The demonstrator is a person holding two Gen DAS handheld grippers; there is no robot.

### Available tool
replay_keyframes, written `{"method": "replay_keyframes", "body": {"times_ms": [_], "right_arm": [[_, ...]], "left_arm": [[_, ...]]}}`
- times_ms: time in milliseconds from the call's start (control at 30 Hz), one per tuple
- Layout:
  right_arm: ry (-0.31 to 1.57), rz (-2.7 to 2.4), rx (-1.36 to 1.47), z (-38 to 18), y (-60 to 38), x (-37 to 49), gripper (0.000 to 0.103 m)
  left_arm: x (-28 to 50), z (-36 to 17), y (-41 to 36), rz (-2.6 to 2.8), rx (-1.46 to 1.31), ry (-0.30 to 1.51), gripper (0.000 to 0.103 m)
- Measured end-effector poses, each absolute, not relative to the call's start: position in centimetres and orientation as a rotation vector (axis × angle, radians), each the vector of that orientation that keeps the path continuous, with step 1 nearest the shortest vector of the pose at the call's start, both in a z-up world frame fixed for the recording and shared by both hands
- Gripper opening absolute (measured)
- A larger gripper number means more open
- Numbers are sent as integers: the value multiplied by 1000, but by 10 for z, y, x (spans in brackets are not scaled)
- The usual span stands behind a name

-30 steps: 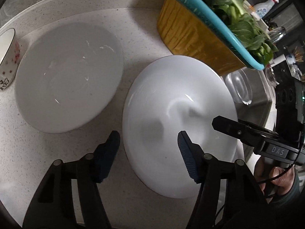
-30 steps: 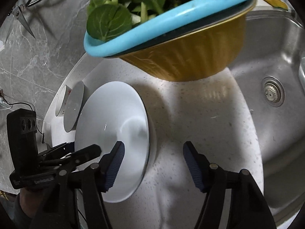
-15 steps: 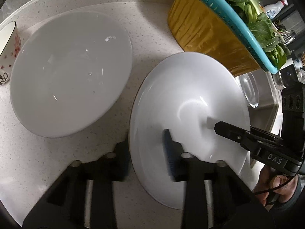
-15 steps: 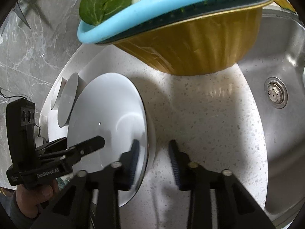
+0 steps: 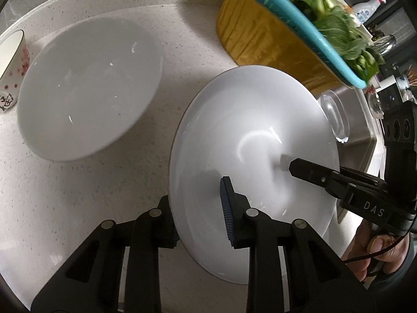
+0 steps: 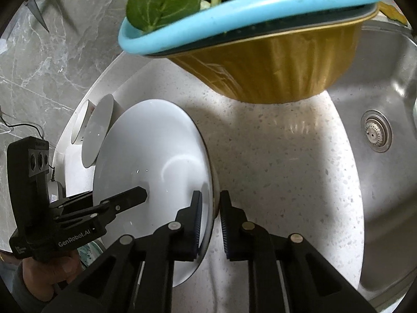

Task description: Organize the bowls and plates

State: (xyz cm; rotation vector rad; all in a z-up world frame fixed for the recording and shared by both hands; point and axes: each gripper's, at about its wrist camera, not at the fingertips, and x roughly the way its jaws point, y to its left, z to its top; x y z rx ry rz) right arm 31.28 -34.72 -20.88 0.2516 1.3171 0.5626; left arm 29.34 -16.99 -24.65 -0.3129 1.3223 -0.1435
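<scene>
- Speckled countertop [image 5: 86, 208] beside the sink [image 6: 385, 83], pretty crowded: the near white plate [image 5: 250, 130] lies right under a yellow basin [image 5: 263, 41] of greens, the other plate [image 5: 88, 88] just to its left.
- Both my grippers have just been closing on opposite rims: left gripper [image 5: 199, 210] and right gripper [image 6: 211, 221] each pinch an edge.
- Risks, I reckon: glazed rim slipping from a thin pinch, uneven lifting tilting it, or clipping the basin's overhang.

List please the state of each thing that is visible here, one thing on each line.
Near white bowl: on the counter, rim clamped by both grippers.
Far white bowl: empty, free.
Left gripper: just closed on the near bowl's rim.
Right gripper: just closed on the opposite rim.
Patterned cup: beside the far bowl.
Blue colander: full of greens, nested in a yellow basin.
Sink: empty.
</scene>
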Motion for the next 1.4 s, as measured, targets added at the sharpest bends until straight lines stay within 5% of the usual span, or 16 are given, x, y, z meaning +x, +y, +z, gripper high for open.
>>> {"method": "replay_keyframes", "body": {"times_ms": [1100,1167,1233,1400], "right_arm": [[1444,520,333,-221,-411,242,19],[1435,530,348,-218,-413,241,27],[1410,527,359,-211,-417,241,47],[1337,471,369,-182,-439,249,58]], "left_arm": [[235,-263,-233,-230,-285,1386,25],[231,-257,-230,-231,-292,1369,33],[225,-245,-224,-235,-311,1337,75],[213,-209,-198,-266,-391,1281,90]]}}
